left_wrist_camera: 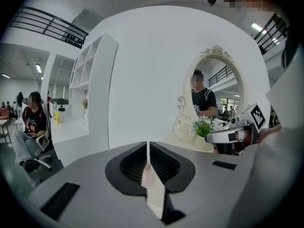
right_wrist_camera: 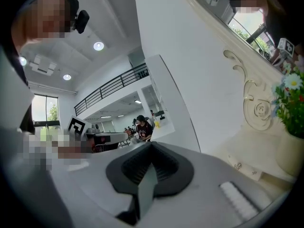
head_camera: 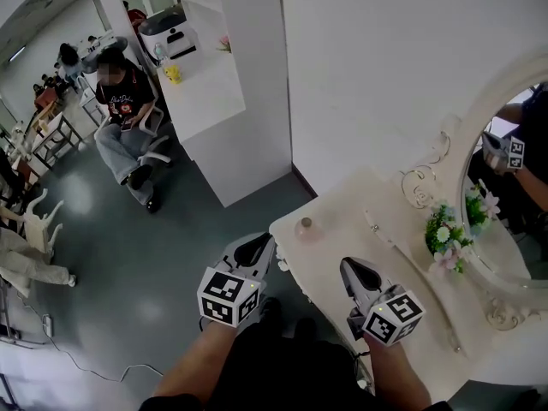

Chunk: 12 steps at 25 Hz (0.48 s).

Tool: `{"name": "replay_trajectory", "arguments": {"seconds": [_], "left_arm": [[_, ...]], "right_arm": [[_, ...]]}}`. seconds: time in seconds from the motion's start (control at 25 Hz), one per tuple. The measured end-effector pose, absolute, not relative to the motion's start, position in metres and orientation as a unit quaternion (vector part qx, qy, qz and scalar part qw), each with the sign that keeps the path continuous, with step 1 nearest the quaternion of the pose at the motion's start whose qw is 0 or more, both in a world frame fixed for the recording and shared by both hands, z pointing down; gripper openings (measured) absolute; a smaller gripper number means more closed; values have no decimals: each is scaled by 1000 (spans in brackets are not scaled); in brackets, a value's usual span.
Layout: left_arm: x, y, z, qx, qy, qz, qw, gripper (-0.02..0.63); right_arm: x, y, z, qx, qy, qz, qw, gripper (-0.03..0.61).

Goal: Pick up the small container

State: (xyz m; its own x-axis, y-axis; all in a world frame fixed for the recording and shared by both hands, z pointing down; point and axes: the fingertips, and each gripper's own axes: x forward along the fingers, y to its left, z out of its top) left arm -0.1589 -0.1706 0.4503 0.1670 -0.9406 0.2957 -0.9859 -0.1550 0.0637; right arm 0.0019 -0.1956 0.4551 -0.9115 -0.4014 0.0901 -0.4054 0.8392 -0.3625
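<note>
White walls and a grey floor (head_camera: 171, 255) were seen around a cream dressing table (head_camera: 338, 212), from which every other place is reckoned. At the table's far right side an oval mirror (head_camera: 514, 204) in a scrolled frame was set upright. A small pot of flowers (head_camera: 445, 236) was stood on the table just in front of the mirror. In the glass a gripper's marker cube was reflected.

The small container (head_camera: 306, 226) (round, pale, flat on top) was stood on the table near its left corner, well apart from the flowers.

The left gripper (head_camera: 259, 245) was held just off the table's left corner, above the floor. It was near the container but not touching it, and its jaws were pressed together with nothing between them. The right gripper (head_camera: 349, 268) was held over the table close to its front edge. Its jaws were likewise closed, and no thing was caught in them.

Well away from the table, past a white partition (head_camera: 240, 101), a person (head_camera: 124, 114) was seated on a wheeled chair.
</note>
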Motion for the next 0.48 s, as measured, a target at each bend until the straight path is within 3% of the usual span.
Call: {"name": "replay_trajectory", "arguments": {"seconds": [0.2, 0.48], "left_arm": [[-165, -188, 453, 773, -615, 89, 125, 11], [-184, -210, 471, 813, -559, 95, 132, 66]], "right_arm": [[-8, -205, 449, 229, -956, 184, 13, 9], [-46, -220, 450, 264, -948, 177, 26, 9]]}}
